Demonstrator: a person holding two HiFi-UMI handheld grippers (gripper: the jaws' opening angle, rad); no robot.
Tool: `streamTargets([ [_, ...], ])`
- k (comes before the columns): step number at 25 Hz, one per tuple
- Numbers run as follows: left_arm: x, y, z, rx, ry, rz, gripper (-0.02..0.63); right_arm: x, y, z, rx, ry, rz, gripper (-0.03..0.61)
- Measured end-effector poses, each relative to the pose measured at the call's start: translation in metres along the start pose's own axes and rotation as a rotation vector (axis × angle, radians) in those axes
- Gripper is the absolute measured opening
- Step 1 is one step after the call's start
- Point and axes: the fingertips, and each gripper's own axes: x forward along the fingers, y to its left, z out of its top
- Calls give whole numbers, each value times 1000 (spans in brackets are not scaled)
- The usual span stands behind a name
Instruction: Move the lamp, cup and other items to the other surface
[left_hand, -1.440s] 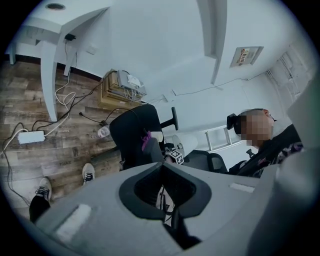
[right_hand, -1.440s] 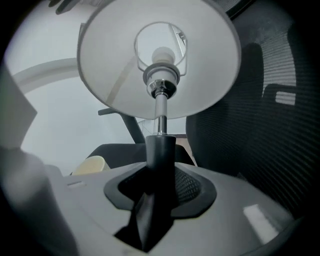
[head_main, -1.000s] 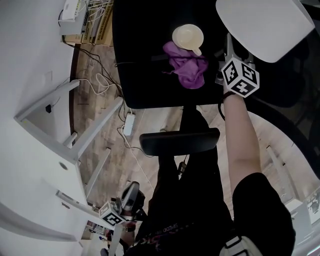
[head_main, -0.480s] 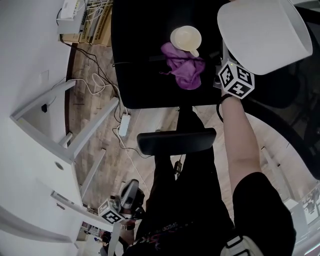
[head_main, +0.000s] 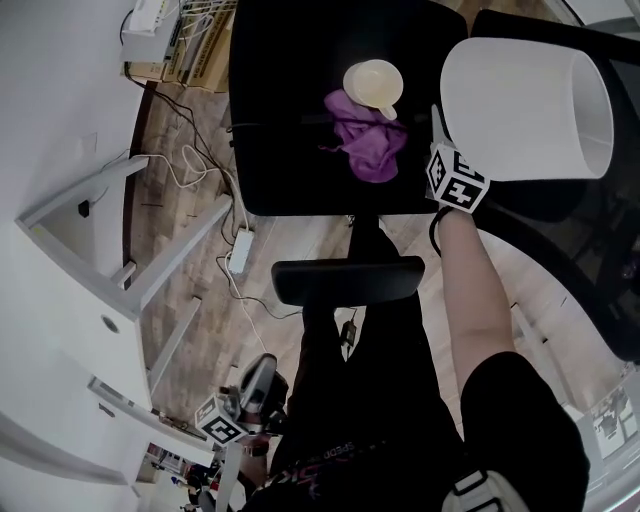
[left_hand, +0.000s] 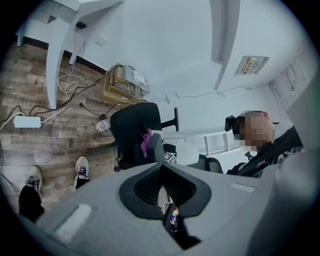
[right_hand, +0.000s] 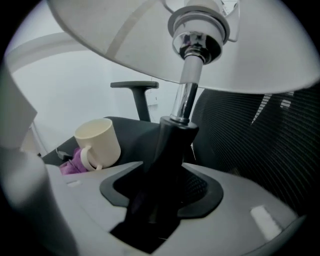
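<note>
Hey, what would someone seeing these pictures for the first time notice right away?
The big white drum lampshade fills the head view's upper right. Its black lamp stem stands between the fingers of the right gripper, which have just been opening. To the left of the shade, a cream mug and a crumpled purple cloth sit on the black chair seat.

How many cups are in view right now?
1. The cream cup sits on the black chair seat, beside the purple cloth, left of the lamp. The lampshade may hide others.
</note>
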Motion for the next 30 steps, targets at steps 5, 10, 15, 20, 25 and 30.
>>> streamTargets([
  [5, -2, 0, -2, -7, -36, -13, -2, -7, 5, -13, -76, 51, 15, 244],
  [10, -2, 0, -7, -21, -61, -38, -3, -20, 10, -33, -130, 124, 27, 225],
  [15, -7, 7, -8, -42, -95, -85, -3, -34, 10, -56, -155, 204, 39, 207],
  [20, -20, 10, -10, -45, -119, -139, -3, -55, 5, -82, -213, 293, 59, 169],
  [25, -48, 14, -6, -27, -159, -187, -3, -102, 13, -85, -246, 319, 103, 5],
  [30, -89, 13, 2, 42, -211, -199, -3, -158, 15, -72, -270, 323, 107, 3],
])
